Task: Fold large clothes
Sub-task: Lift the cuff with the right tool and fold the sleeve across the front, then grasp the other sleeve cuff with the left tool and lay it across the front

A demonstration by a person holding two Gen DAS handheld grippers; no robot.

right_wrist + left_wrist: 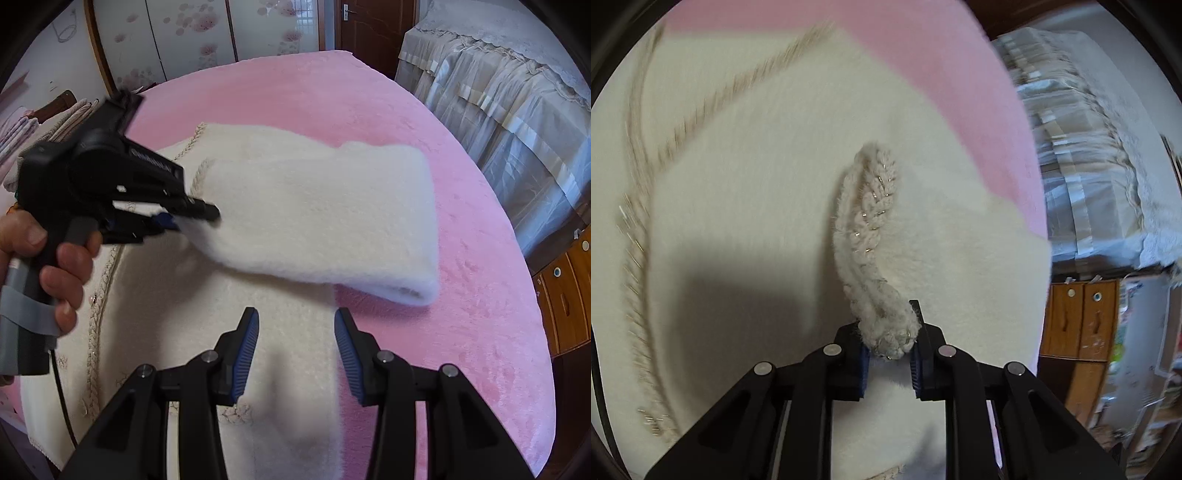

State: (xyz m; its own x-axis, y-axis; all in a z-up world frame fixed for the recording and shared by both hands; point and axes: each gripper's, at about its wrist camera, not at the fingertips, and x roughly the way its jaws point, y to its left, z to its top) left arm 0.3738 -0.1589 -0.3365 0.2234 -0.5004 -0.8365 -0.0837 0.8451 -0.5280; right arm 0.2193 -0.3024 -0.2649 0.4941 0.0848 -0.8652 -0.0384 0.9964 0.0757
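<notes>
A cream fuzzy garment (303,206) with braided beige trim lies on a pink bed cover (461,258). My left gripper (889,354) is shut on a braided trim edge of the garment (875,229) and holds it lifted. In the right wrist view the left gripper (192,218) holds a folded part of the garment above the rest of it. My right gripper (295,354) is open and empty, just above the lower part of the garment (280,369).
A bed with a lace-trimmed grey cover (509,96) stands at the right. Wooden drawers (569,295) are at the right edge. A wardrobe with flower prints (207,33) and a brown door (369,22) are at the back.
</notes>
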